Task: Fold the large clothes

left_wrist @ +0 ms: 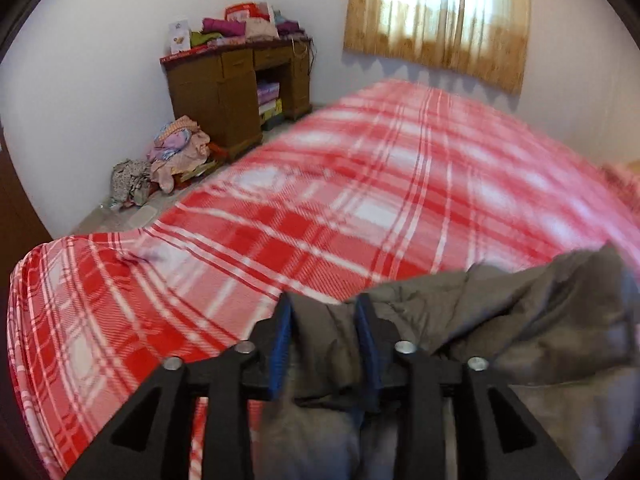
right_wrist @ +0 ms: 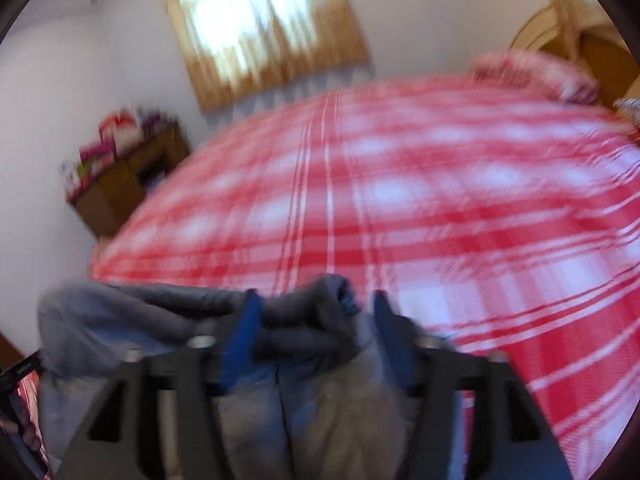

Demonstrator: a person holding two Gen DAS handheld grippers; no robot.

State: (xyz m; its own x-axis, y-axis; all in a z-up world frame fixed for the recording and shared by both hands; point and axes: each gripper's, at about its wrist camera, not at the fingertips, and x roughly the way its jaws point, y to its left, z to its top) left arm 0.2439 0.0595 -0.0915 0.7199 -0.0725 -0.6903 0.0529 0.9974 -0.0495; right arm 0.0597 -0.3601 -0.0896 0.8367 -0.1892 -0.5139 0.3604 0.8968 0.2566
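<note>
A large grey padded garment (left_wrist: 520,320) hangs between both grippers above a bed with a red and white plaid cover (left_wrist: 320,200). My left gripper (left_wrist: 325,308) is shut on a bunched edge of the garment, which trails off to the right. In the right wrist view the same grey garment (right_wrist: 140,316) runs off to the left. My right gripper (right_wrist: 316,304) is shut on a thick fold of it. That view is blurred by motion. The bed cover (right_wrist: 400,200) fills the space ahead.
A brown wooden desk (left_wrist: 236,92) piled with folded clothes stands against the far wall. A heap of clothes (left_wrist: 172,160) lies on the floor beside it. A curtained window (left_wrist: 440,12) is behind the bed. A plaid pillow (right_wrist: 536,74) lies at the headboard.
</note>
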